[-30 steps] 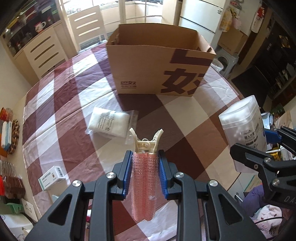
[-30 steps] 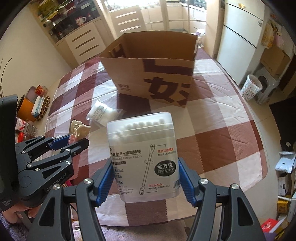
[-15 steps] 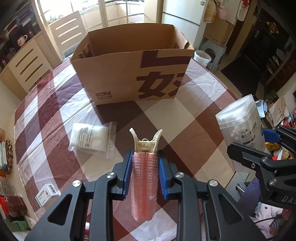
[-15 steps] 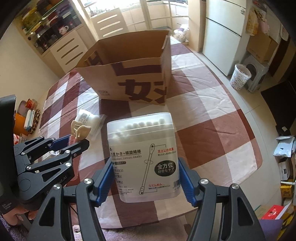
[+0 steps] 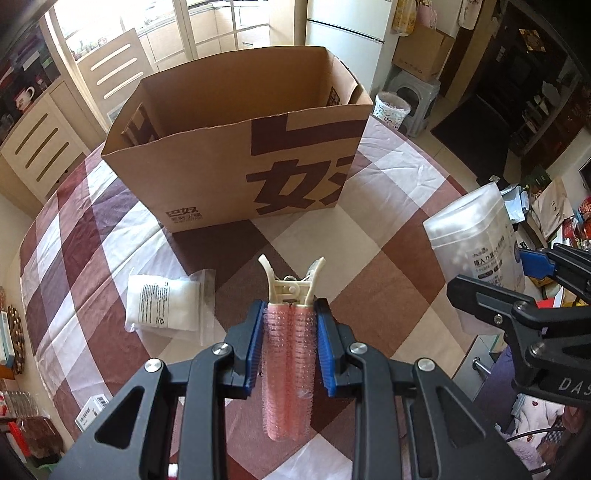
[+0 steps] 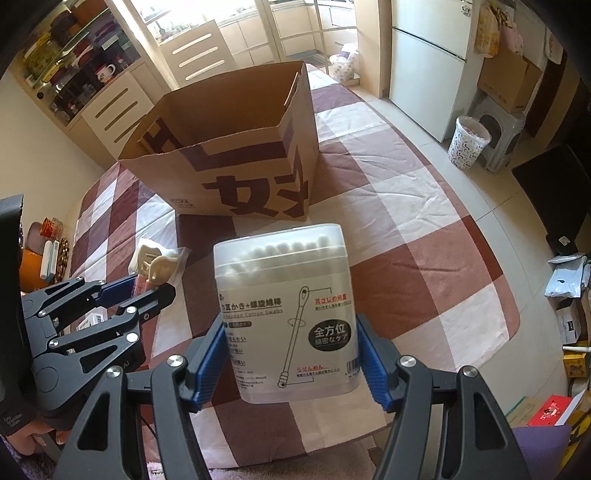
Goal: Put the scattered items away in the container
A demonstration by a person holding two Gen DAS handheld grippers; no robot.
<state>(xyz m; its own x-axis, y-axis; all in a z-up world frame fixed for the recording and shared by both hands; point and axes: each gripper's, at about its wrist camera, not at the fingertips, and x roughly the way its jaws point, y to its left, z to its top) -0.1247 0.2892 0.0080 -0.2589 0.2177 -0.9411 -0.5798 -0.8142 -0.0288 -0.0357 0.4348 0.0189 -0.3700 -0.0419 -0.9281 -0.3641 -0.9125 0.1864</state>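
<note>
The left gripper (image 5: 289, 338) has its jaws clamped on a pink hair roller clip (image 5: 288, 369), cream handle ahead. The right gripper (image 6: 291, 363) jaws squeeze a cotton swab box (image 6: 288, 317). The cardboard box (image 5: 236, 155) stands open beyond both jaws on the table (image 5: 388, 266).

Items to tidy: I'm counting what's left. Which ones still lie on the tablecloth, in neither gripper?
The clear bag of white cotton pads and the small white barcoded box lie ungripped; the pink hair roller clip and cotton swab box are gripped.

bright daylight from the windows (image 5: 207, 33) behind (glare there), sharp focus, dark fisheye corners, soft shadows.
</note>
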